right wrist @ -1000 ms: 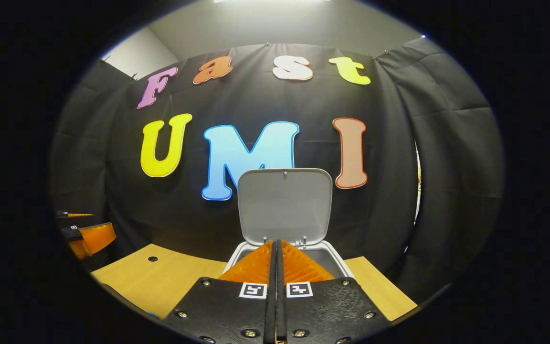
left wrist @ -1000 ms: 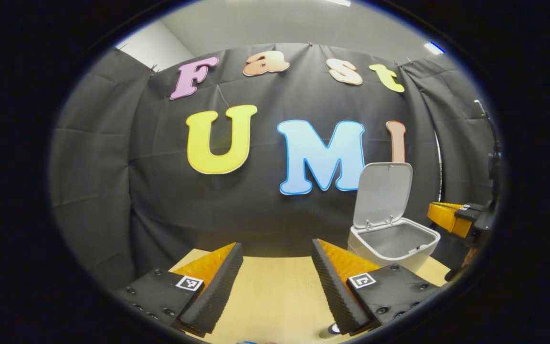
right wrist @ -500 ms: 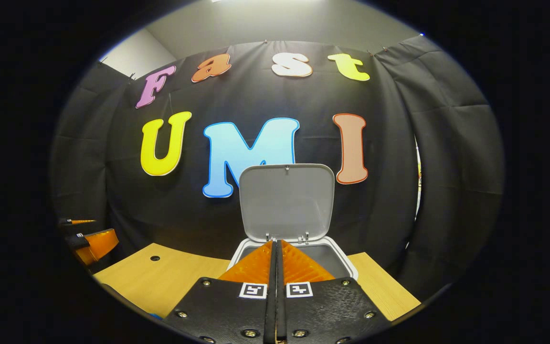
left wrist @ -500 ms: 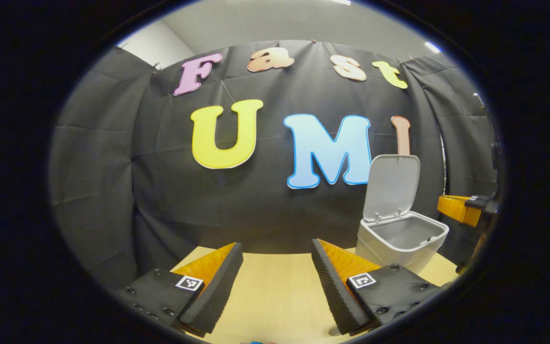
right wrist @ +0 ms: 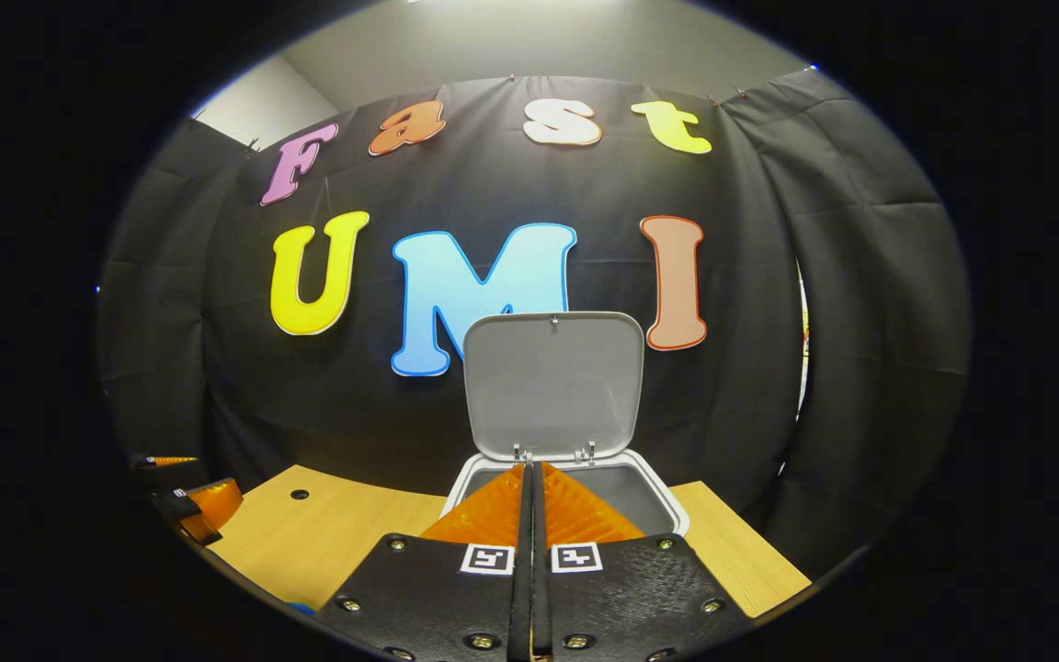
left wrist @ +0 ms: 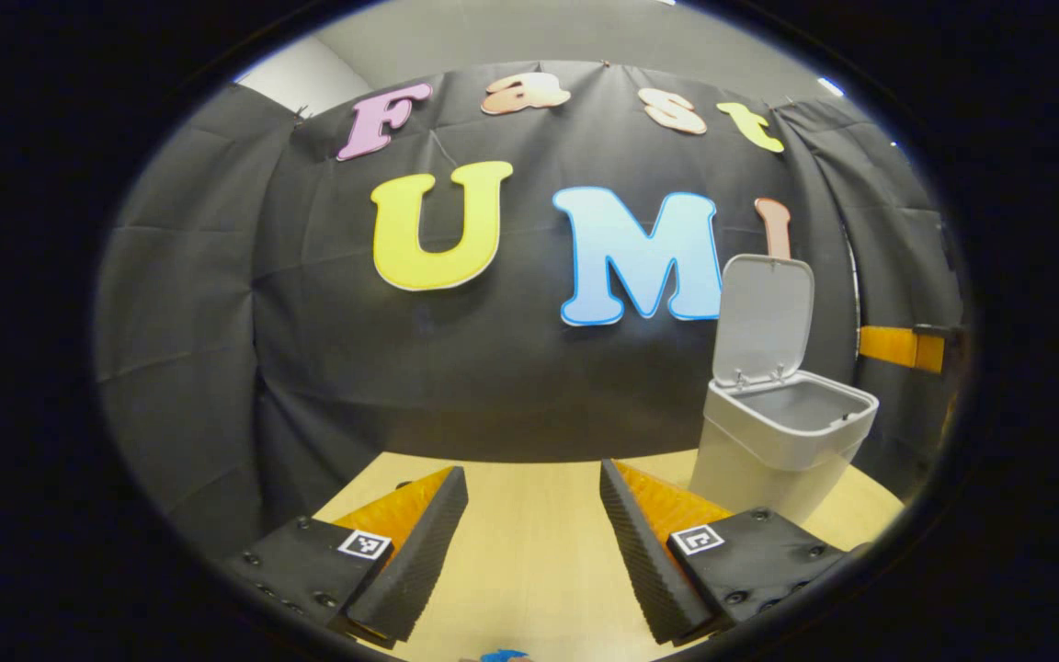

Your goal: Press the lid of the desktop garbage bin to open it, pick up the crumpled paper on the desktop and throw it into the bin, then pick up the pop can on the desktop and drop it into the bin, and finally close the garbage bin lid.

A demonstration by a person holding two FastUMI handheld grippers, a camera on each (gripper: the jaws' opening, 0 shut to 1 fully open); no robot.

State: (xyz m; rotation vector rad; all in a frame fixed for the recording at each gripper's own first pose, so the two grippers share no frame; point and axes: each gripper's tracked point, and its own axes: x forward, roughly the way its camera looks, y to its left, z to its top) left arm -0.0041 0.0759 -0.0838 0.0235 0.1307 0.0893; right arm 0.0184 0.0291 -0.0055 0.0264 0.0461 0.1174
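You won't find legible text, numbers or brand marks on the desk gear here. The only signs are square black-and-white coded markers, one on each finger mount.

On the left gripper (left wrist: 531,471), the outer-left marker (left wrist: 364,544) sits on the left mount and the outer-right marker (left wrist: 696,540) on the right mount, well apart and both tilted.

On the right gripper (right wrist: 532,465), the paired markers (right wrist: 487,558) sit side by side, just either side of the seam where the fingers meet.

All four are block patterns, not characters, so you can't read them as text.
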